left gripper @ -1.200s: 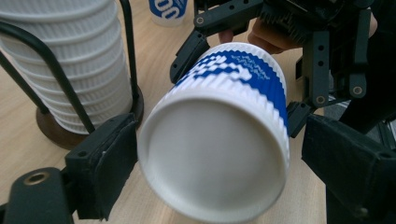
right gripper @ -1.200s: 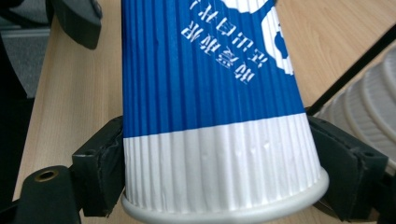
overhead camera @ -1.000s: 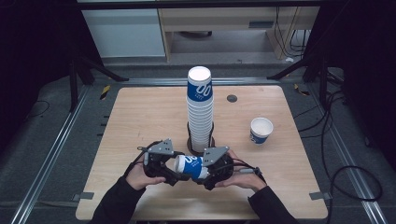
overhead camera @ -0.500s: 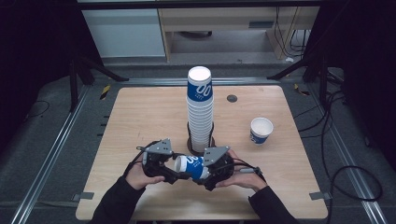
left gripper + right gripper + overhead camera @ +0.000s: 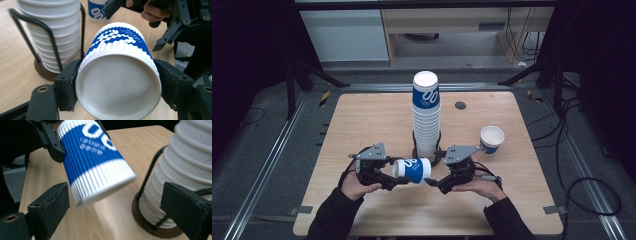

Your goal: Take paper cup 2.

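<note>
- Blue-and-white ribbed paper cup (image 5: 412, 170) lies on its side just below the middle of the high view, off the light wooden table (image 5: 362, 125), its blue band's print too small to read there.
- Clamped on it near its base is the left gripper (image 5: 388, 181); in the left gripper view the black pads press the cup (image 5: 117, 82) from both sides, and the cup's white bottom hides most of what lies beyond the jaws.
- At the lower right of centre, the right gripper (image 5: 432, 182) sits just past the cup's other end, and its jaws have just been opening. In the right gripper view the pads stand wide, clear of the cup (image 5: 96, 162), whose near rim is blurred.
- Behind the cup stands a tall stack of white and blue paper cups (image 5: 426, 117) in a black wire holder (image 5: 434, 155); the stack hides most of the holder, and both gripper views cut the stack's top off.
- A single blue-and-white paper cup (image 5: 491, 139) stands upright at centre right, partly covered by the right gripper's grey plate.
- Both forearms are cut off by the bottom edge.
</note>
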Action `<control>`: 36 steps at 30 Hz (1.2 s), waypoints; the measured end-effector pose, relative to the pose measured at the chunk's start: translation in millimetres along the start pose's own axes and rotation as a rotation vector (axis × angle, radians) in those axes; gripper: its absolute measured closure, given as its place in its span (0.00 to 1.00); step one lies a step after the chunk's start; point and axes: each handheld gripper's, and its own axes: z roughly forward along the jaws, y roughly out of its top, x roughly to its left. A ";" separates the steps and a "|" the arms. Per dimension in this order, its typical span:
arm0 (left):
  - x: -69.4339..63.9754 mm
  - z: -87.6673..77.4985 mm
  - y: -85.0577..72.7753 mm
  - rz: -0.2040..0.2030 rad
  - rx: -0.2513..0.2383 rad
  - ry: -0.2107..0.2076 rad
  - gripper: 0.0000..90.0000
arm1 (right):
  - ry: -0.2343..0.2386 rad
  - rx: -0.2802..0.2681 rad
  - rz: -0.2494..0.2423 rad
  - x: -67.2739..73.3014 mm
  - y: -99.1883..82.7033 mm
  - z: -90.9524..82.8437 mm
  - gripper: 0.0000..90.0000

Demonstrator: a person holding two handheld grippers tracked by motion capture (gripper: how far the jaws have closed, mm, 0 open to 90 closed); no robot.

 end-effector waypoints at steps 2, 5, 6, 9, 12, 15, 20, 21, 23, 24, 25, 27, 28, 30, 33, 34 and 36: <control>1.7 -5.3 -0.2 -0.001 -0.034 0.003 0.29 | -0.003 -0.014 0.018 -3.4 -1.1 -5.1 0.09; 4.2 -13.0 0.1 -0.003 -0.096 0.017 0.29 | -0.014 -0.024 0.034 -6.7 -3.4 -9.7 0.09; 4.6 -14.5 0.1 -0.003 -0.108 0.021 0.29 | -0.012 -0.029 0.043 -7.7 -4.0 -10.7 0.09; 5.1 -19.6 0.4 0.001 -0.151 0.020 0.29 | 0.005 -0.046 0.064 -9.6 -4.5 -11.7 0.09; 4.2 -21.2 1.3 0.000 -0.179 0.004 0.29 | 0.011 -0.048 0.069 -10.2 -5.0 -11.2 0.09; 1.7 -18.8 2.4 0.004 -0.188 -0.012 0.29 | 0.030 -0.052 0.076 -10.0 -5.0 -9.8 0.09; -5.0 -10.4 4.2 0.025 -0.175 -0.045 0.29 | 0.062 -0.074 0.078 -8.0 -4.4 -7.5 0.10; -6.2 -9.0 4.6 0.028 -0.172 -0.050 0.29 | 0.071 -0.080 0.084 -7.8 -4.4 -6.9 0.10; -9.1 -6.5 5.2 0.034 -0.168 -0.060 0.29 | 0.099 -0.087 0.089 -6.7 -4.4 -4.7 0.09; -10.7 -5.6 5.7 0.039 -0.166 -0.068 0.29 | 0.105 -0.088 0.085 -6.0 -4.4 -4.0 0.09; -11.8 -4.9 6.1 0.042 -0.167 -0.074 0.29 | 0.122 -0.087 0.087 -4.9 -4.3 -2.8 0.09; -13.5 -3.7 6.8 0.047 -0.167 -0.084 0.29 | 0.143 -0.097 0.089 -3.6 -4.1 -1.6 0.09; -14.6 -3.0 7.2 0.052 -0.166 -0.088 0.29 | 0.155 -0.101 0.088 -3.1 -4.0 -0.9 0.09; -15.9 -2.0 7.4 0.055 -0.165 -0.103 0.29 | 0.177 -0.106 0.090 -2.3 -4.1 0.3 0.09; -17.6 0.2 7.6 0.060 -0.161 -0.123 0.29 | 0.209 -0.104 0.086 -0.8 -4.5 2.0 0.09; -18.4 1.6 7.6 0.066 -0.154 -0.131 0.29 | 0.222 -0.105 0.086 -0.2 -4.6 2.6 0.09; -19.9 3.9 7.5 0.071 -0.142 -0.140 0.29 | 0.240 -0.101 0.074 1.6 -4.7 3.9 0.10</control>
